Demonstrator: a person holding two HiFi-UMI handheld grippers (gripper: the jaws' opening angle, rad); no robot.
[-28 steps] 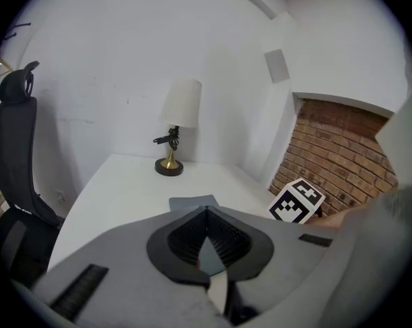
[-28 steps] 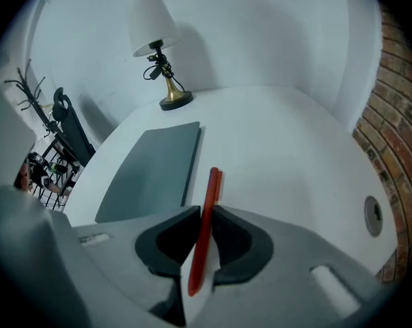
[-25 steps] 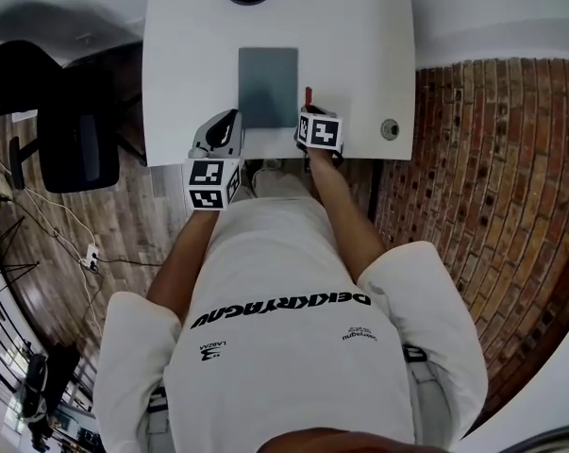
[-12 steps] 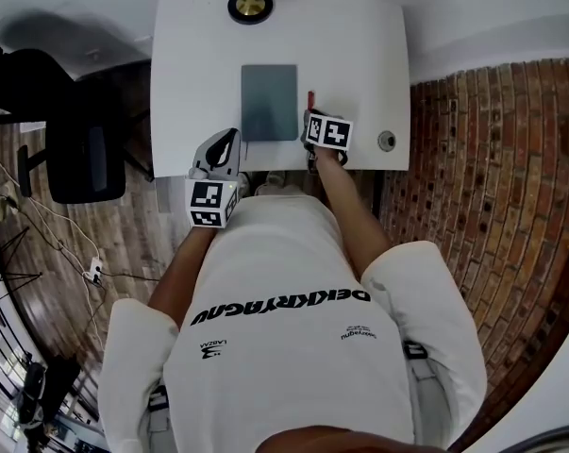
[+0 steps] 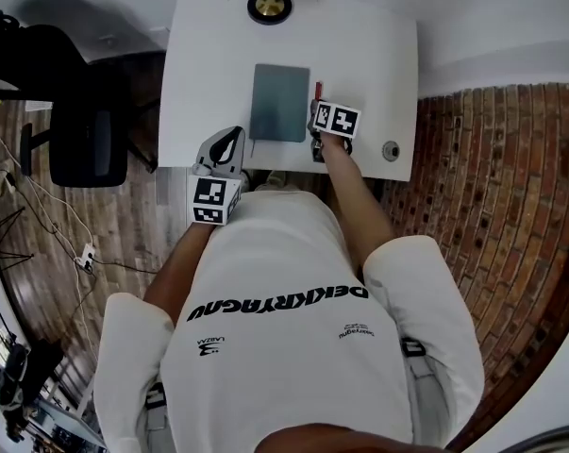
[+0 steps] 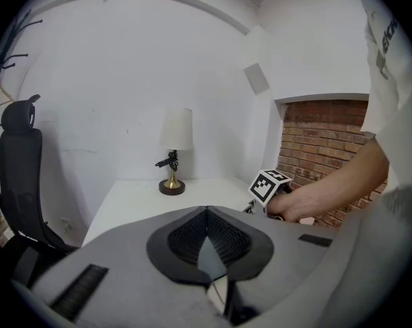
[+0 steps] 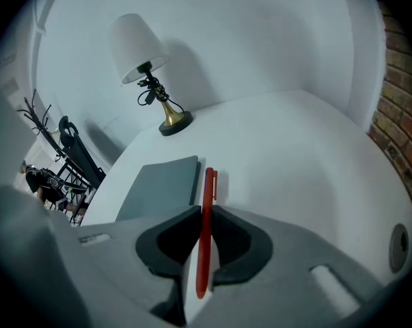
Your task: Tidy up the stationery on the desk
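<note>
Pen (image 7: 206, 238): red, pinched in right claw (image 7: 203, 214).
Left claw (image 6: 207, 217): closed, empty.
Tabletop (image 5: 378, 55): white; grey notebook (image 5: 279, 102), lamp (image 5: 270, 8).
Room: brickwork (image 5: 510, 206) right, black chair (image 5: 86, 144) left.

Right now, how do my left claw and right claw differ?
The left claw is shut on nothing; the right claw grips a red pen. The left claw sits left of the grey notebook, the right claw to its right. Both carry marker cubes.

Notebook (image 5: 279, 102) on desk (image 5: 378, 55); pen (image 7: 209, 190) just right of it; lamp (image 5: 269, 8) behind, far edge; chair (image 5: 86, 144) left.
</note>
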